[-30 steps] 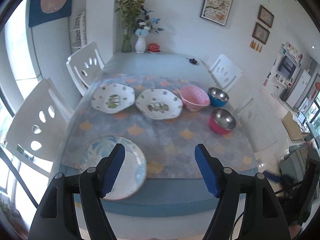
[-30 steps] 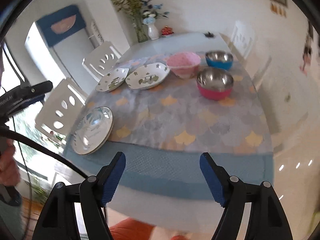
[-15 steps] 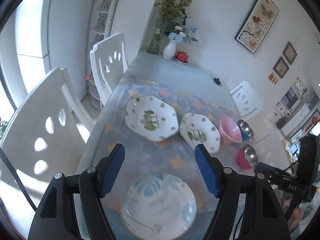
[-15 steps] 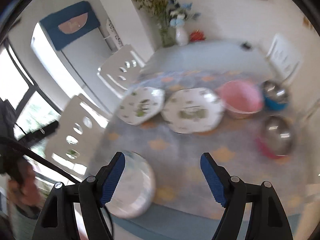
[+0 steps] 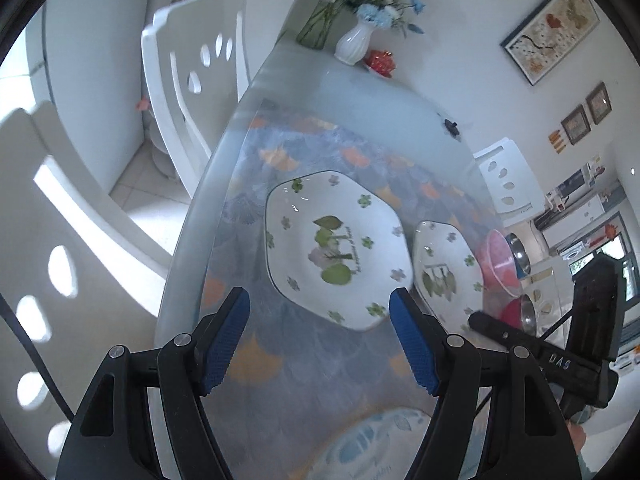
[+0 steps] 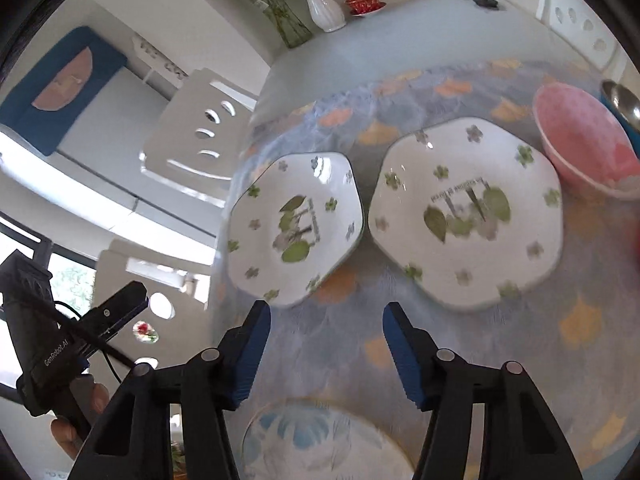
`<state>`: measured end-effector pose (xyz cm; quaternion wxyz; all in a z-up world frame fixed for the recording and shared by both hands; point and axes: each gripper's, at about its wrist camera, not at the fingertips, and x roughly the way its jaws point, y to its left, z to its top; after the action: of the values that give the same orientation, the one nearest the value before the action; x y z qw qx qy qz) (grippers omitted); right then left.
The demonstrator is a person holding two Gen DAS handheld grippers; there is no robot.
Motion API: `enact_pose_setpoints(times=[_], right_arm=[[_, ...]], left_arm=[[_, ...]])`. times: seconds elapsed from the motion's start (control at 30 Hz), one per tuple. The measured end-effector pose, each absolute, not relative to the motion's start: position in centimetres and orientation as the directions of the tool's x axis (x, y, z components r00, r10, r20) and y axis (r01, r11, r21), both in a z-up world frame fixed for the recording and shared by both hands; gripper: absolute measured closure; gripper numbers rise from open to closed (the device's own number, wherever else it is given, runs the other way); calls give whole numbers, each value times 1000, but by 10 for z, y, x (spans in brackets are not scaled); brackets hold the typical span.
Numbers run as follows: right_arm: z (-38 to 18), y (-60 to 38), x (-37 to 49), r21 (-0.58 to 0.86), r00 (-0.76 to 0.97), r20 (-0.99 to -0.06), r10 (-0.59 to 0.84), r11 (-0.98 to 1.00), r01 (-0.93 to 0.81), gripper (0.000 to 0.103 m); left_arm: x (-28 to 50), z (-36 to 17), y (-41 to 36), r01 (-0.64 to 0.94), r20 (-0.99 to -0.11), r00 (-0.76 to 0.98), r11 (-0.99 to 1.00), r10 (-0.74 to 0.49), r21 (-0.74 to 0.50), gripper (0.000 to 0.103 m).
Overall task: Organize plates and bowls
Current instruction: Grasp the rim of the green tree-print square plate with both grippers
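On the desk: two six-sided leaf-print plates lay flat and side by side near the middle of the patterned cloth (image 6: 360, 360), not touching.
Left plate: left leaf plate (image 5: 336, 250) sat level, its printed stems running roughly across my left wrist view; it has no clear long axis.
Right plate: right leaf plate (image 6: 466, 216) sat level too, its print turned upside down from my right tool.
Nearer me: a round blue-patterned plate (image 6: 320, 440) lay at the near edge of the desk (image 5: 360, 88), partly cut off by the frame.
Bowls: a pink bowl (image 6: 584, 140) stood just beside the right leaf plate; a blue-sided steel bowl (image 6: 622, 100) stood past it, and a red-sided steel bowl (image 5: 520, 312) showed in the left view.
Around: white chairs (image 5: 192, 76) along the desk's left side, a white vase (image 6: 324, 10) with flowers and a small red pot (image 6: 362, 0) at the far end.
My left tool (image 5: 320, 340): jaws apart, nothing between them, with the left leaf plate just beyond the tips.
My right tool (image 6: 326, 354): jaws had just been closing, yet stood apart and held nothing; the gap between the two leaf plates lay just ahead.
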<state>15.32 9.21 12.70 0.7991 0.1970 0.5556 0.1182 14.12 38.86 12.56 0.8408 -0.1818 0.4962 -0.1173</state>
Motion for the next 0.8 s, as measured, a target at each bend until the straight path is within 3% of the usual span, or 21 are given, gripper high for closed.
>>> enact_pose_setpoints(times=[0.07,0.23,0.8], right_arm=[[126,99,171,415,369,-845,386,910,-1,46],[114,116,232,315,378,-871,315,947,-64,54],[50,154,311,129,227,-958,175,970,-205,55]], left_arm=[[157,113,393,10,-792,473,901,-386,-434,35],[188,83,401,-33,-801,448,888,-397,-459,50],[222,24,402,-107,-818,371,854,-440,-508,51]])
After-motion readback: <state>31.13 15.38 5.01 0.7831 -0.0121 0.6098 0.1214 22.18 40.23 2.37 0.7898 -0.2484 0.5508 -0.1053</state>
